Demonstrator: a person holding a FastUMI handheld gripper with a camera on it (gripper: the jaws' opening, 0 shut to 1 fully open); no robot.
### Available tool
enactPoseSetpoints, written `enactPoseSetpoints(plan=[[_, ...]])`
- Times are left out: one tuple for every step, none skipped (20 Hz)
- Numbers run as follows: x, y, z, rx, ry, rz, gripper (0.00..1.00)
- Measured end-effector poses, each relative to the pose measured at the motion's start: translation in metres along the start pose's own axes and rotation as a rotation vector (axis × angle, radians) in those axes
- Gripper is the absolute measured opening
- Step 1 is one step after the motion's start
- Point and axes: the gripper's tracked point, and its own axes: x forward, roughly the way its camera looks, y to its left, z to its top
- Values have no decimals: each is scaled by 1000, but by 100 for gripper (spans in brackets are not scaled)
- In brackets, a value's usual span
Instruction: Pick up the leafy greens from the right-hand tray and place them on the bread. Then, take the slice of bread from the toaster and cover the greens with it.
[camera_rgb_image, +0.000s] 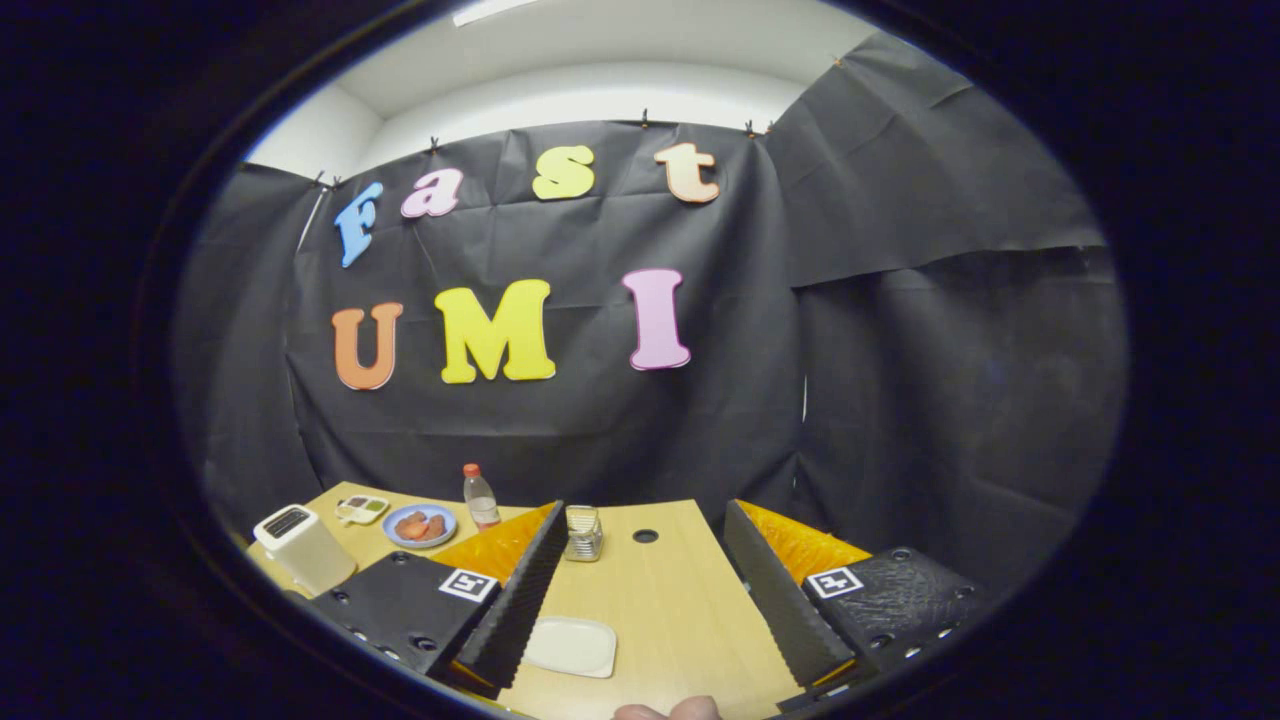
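Black cloth closes off the booth behind a pale wooden table (660, 610), and on it the task's things lie spread apart. I cannot make out any leafy greens for certain; a small white tray (361, 509) with something greenish in it sits far off beyond the left finger, next to a blue plate (420, 525) carrying reddish-brown pieces that may be bread or meat, too small to tell. A white toaster (300, 548) stands nearest on that side, its slot facing up, and whether a slice sits in it is hidden. A white rectangular dish (572, 646) lies bare between the fingers, close in. Beyond it stand a small metal holder (583, 532) and a clear bottle (481, 497) with a red cap. The gripper (655, 640) is held high and level, its fingers spread wide with nothing between them, probably to take in the whole table. Fingertips (668, 710) of a person's hand show just below.
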Motion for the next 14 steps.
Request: enactPoseSetpoints(plan=[[-1,0,0,-2,-3,4,96],[-4,0,0,-4,-6,8,96],[-5,4,-3,-2,1,17,96],[-7,7,-4,-3,7,32,96],[-8,11,-3,-3,8,43,96],[-8,15,-3,-5,8,59,96],[-7,20,-6,-6,12,74,96],[-6,25,-10,-10,20,86,96],[-5,25,-15,-12,29,86,96],[-4,27,-19,-4,37,88,96],[-5,31,-22,5,46,91,96],[-5,33,-25,13,56,99,96],[-4,35,-27,15,58,102,96],[-3,37,-27,14,57,105,96]])
